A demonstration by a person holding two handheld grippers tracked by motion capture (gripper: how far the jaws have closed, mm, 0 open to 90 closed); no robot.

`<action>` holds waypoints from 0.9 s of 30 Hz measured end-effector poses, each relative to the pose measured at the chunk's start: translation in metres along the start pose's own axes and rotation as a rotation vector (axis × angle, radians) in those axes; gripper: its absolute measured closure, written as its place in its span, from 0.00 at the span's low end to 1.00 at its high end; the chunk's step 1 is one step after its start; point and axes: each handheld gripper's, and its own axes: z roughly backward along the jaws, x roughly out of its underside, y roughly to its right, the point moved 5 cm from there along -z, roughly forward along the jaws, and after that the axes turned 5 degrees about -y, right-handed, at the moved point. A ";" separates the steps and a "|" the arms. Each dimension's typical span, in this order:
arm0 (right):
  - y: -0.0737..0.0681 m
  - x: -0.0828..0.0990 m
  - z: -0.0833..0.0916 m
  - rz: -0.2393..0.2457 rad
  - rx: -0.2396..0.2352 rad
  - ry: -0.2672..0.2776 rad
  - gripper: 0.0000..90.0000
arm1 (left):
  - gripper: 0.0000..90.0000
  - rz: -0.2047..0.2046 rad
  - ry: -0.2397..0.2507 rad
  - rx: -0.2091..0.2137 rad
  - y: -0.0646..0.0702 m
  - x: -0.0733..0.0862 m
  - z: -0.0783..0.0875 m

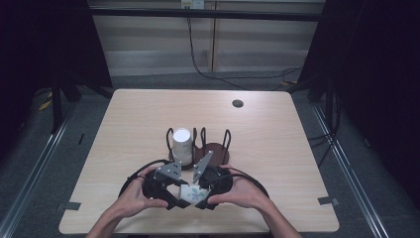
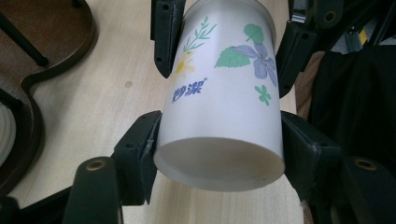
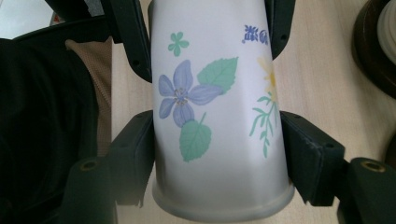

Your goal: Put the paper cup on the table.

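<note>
Cup (image 2: pixel 219 100), white paper with printed flowers, lies on its side between the two grippers near the table's (image 1: pixel 124 124) front edge, just in front of the rack (image 1: pixel 213 148). The left gripper (image 2: pixel 219 154) has its jaws pressed on the cup's walls near the base end; the right gripper (image 3: pixel 219 154) has its jaws clamped on the walls near the rolled rim. In the high view the cup (image 1: pixel 190 194) shows as a pale patch between the left gripper (image 1: pixel 166 186) and the right gripper (image 1: pixel 210 186).

The main risk, as I judge it, is crushing: thin paper pinched at both ends could buckle if either pair squeezes harder. If the hands pull apart or twist unevenly, the cup might crease, or slip from one grip and roll off the front edge. A second cup (image 1: pixel 182 144) stands in the rack, probably upside down, though that is hard to tell; a careless swing toward it could knock it over
</note>
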 end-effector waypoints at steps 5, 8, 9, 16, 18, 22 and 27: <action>0.001 0.001 0.001 -0.011 -0.012 0.014 0.31 | 0.41 0.006 0.001 0.002 0.001 -0.001 0.001; 0.002 0.001 0.002 -0.031 -0.013 0.031 0.27 | 0.41 0.012 0.008 -0.005 0.001 -0.001 0.002; 0.003 0.001 0.003 -0.039 -0.011 0.034 0.25 | 0.41 0.017 0.015 -0.010 0.001 -0.001 0.003; 0.007 0.005 0.013 -0.090 0.010 0.107 0.19 | 0.41 0.035 0.038 -0.021 0.000 0.001 0.008; 0.008 0.007 0.018 -0.107 0.019 0.126 0.19 | 0.41 0.048 0.051 -0.025 -0.001 0.001 0.009; 0.010 0.015 0.026 -0.131 0.041 0.162 0.19 | 0.41 0.053 0.038 -0.039 -0.001 0.004 0.010; 0.011 0.022 0.032 -0.173 0.038 0.215 0.18 | 0.41 0.058 0.065 -0.053 -0.002 0.006 0.012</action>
